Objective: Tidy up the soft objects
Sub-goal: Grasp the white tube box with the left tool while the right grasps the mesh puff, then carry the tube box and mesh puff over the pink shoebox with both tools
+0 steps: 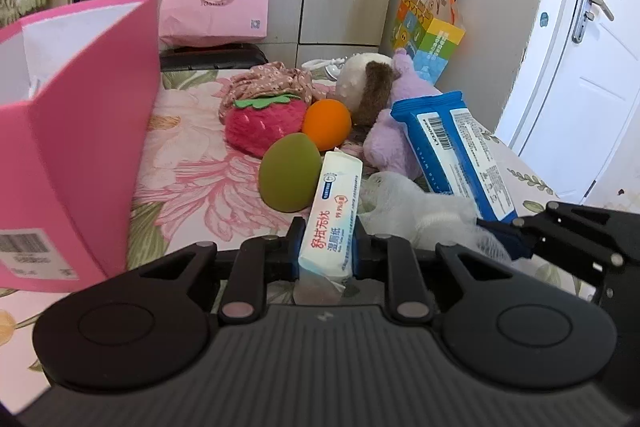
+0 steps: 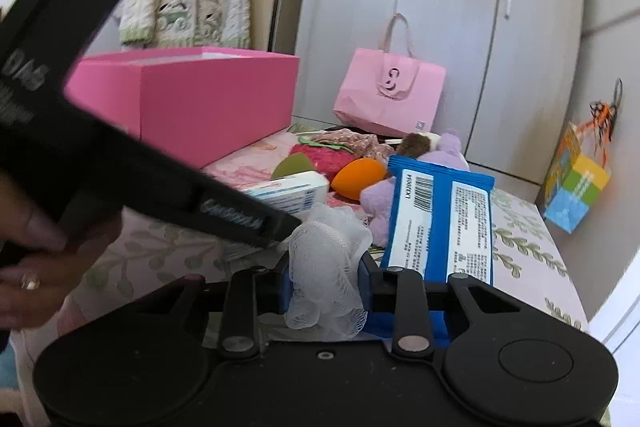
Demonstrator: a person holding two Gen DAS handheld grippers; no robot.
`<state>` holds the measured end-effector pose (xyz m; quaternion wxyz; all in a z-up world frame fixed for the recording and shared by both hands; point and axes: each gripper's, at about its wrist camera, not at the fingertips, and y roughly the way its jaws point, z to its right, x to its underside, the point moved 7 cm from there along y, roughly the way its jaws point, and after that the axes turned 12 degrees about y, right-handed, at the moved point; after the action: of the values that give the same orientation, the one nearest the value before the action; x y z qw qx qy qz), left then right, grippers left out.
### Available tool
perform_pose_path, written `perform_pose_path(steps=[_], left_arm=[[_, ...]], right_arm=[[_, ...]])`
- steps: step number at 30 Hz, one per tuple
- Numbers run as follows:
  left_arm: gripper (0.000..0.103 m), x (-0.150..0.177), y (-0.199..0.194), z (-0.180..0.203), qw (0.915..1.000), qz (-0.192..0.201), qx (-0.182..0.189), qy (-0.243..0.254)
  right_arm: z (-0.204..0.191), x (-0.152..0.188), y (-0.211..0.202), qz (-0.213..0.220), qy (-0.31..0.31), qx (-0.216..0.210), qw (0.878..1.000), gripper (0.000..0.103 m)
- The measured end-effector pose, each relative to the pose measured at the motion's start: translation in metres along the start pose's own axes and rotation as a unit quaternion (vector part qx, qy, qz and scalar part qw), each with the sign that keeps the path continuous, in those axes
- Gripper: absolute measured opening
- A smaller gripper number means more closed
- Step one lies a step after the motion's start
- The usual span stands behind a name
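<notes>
My left gripper [image 1: 326,243] is shut on a small white pack of wet wipes [image 1: 332,207], which stands up between the pads. In the right wrist view my right gripper [image 2: 324,275] is shut on a white mesh bath puff [image 2: 326,255] that bulges out between its blue pads. On the floral bedspread [image 1: 192,163] beyond them lie a green egg-shaped sponge [image 1: 290,171], an orange one [image 1: 326,123], a strawberry plush [image 1: 264,123], a purple plush [image 1: 400,131] and a blue wipes pack [image 2: 440,219]. An open pink box [image 1: 80,131] stands at the left.
A pink tote bag [image 1: 216,3] leans on the wardrobe at the back, and a colourful gift bag [image 1: 428,35] stands at the back right. A white door [image 1: 580,67] is to the right of the bed. A person's hand [image 2: 32,267] holds the left gripper's body.
</notes>
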<state>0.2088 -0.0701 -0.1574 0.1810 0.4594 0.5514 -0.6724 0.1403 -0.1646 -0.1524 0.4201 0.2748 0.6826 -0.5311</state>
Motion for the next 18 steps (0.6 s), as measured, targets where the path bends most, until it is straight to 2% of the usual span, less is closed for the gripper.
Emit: perform_pose_path(steps=[18], left_arm=[[0.020,0.009,-0.039,-0.020,0.9984,0.010,0.035,-0.044]], right_arm=[[-0.002,-0.007,-0.013,-0.002,0.029,0.008,1.000,0.035]])
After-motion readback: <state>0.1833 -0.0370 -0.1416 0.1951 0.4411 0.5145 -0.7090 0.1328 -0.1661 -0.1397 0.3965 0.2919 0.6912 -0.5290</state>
